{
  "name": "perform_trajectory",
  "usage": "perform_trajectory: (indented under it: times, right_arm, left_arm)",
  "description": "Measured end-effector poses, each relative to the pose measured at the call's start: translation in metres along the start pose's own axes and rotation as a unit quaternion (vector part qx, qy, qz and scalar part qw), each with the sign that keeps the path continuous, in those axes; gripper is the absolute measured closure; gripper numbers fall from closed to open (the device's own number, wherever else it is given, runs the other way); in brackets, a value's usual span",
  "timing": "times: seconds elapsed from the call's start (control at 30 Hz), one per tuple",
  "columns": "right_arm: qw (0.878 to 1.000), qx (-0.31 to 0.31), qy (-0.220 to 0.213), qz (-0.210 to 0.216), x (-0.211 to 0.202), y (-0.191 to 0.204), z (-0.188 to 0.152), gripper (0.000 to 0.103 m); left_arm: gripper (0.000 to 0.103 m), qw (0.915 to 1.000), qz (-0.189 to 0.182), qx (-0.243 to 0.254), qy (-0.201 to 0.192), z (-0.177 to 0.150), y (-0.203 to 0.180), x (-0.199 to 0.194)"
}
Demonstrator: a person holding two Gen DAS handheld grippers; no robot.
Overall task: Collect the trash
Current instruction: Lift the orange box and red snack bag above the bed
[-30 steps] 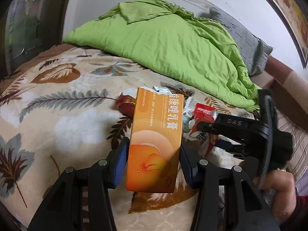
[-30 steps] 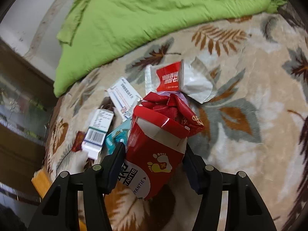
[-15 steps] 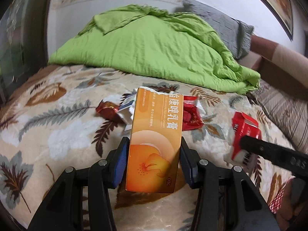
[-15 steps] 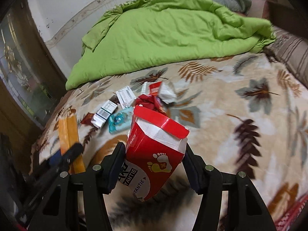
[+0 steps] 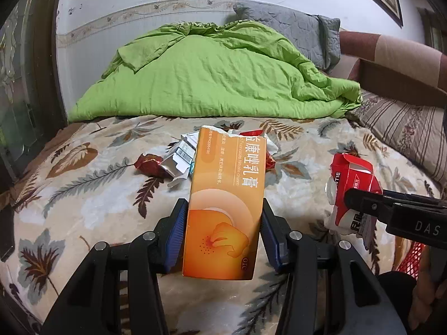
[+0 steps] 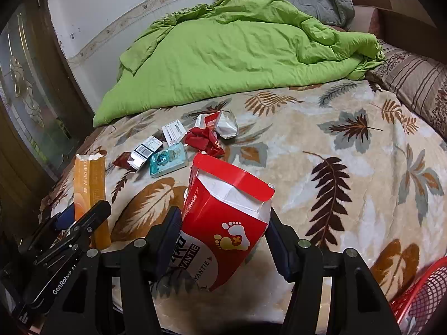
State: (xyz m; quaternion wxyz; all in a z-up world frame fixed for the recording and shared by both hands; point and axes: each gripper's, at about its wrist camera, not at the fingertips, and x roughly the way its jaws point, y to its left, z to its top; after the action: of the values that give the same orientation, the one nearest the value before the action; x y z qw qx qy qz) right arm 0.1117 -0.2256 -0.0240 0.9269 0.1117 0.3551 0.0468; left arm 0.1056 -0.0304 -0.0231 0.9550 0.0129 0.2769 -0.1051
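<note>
My left gripper (image 5: 222, 229) is shut on a tall orange cream box (image 5: 225, 203), held upright above the leaf-patterned blanket (image 5: 83, 195); the same orange box (image 6: 90, 192) shows at the left of the right wrist view. My right gripper (image 6: 223, 237) is shut on an open red and white carton (image 6: 223, 223) with a foot logo, also seen as the red carton (image 5: 352, 192) at the right of the left wrist view. Several pieces of trash lie together mid-bed: a crumpled red wrapper (image 6: 205, 139), a teal packet (image 6: 167, 163), small white boxes (image 6: 145, 152) and a foil pouch (image 6: 220, 122).
A green duvet (image 5: 218, 75) is heaped at the back of the bed, with a grey pillow (image 5: 293, 32) behind it and a striped pillow (image 5: 402, 131) at the right. A red mesh basket (image 6: 421, 298) sits at the lower right corner. A dark wooden frame with glass (image 6: 30, 97) stands at the left.
Both grippers have pulled back from the trash pile with their boxes, so the pile looks farther off. The right gripper swung out to the right, and the red basket has come into view.
</note>
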Motion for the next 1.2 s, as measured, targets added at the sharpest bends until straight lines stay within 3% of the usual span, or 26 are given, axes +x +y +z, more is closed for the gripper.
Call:
perform_trajectory:
  times: [0.43, 1.2]
  right_arm:
    - [1.000, 0.001, -0.010, -0.016, -0.004, 0.002, -0.003, 0.039]
    - [1.000, -0.004, -0.009, -0.020, -0.004, 0.005, -0.003, 0.039]
  left_arm:
    - [0.054, 0.9996, 0.022, -0.012, 0.009, -0.002, 0.009, 0.002]
    - [0.054, 0.9996, 0.023, -0.014, 0.013, -0.004, 0.010, 0.004]
